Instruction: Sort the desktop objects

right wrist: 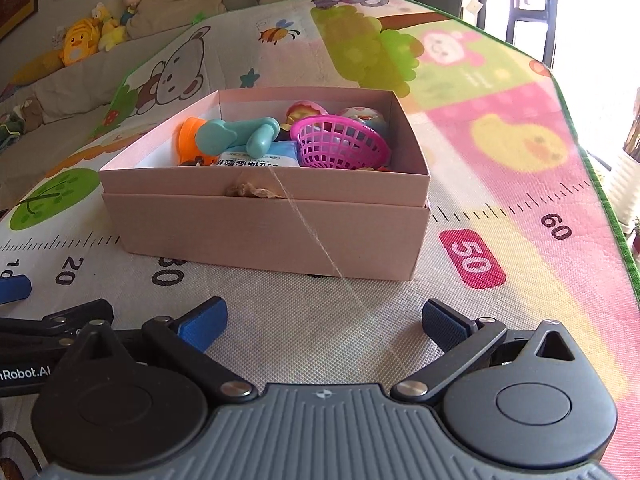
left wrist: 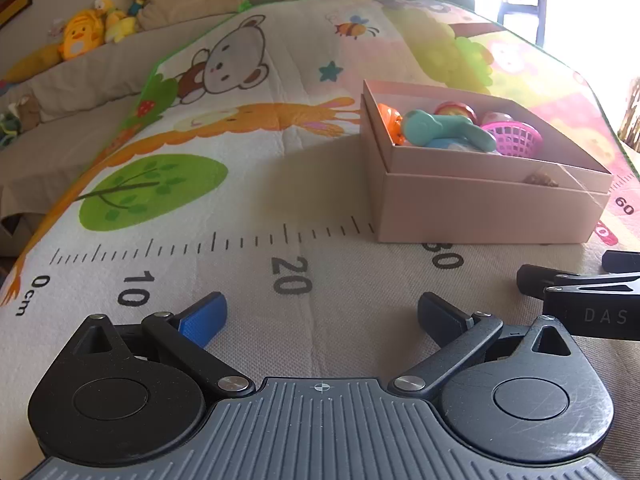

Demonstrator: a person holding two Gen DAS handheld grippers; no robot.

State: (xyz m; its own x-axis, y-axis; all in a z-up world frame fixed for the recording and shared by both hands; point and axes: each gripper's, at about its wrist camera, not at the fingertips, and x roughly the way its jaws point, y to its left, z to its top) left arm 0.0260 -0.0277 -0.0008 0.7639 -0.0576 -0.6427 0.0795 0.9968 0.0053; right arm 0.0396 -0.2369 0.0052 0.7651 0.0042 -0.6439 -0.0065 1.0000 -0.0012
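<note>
A pink cardboard box (right wrist: 272,236) stands on the cartoon play mat (right wrist: 500,208); it also shows in the left wrist view (left wrist: 480,216). Inside it lie a teal toy (right wrist: 236,136), an orange toy (right wrist: 186,140), a magenta basket (right wrist: 340,142), a white printed carton (right wrist: 256,159) and small round toys (right wrist: 306,112). My left gripper (left wrist: 322,316) is open and empty, low over the mat, left of the box. My right gripper (right wrist: 324,318) is open and empty, just in front of the box.
The mat carries a printed ruler (left wrist: 288,276). The right gripper's fingers (left wrist: 576,288) show at the right edge of the left wrist view. A sofa with plush toys (left wrist: 80,36) stands behind. A bright window (right wrist: 600,8) is at far right.
</note>
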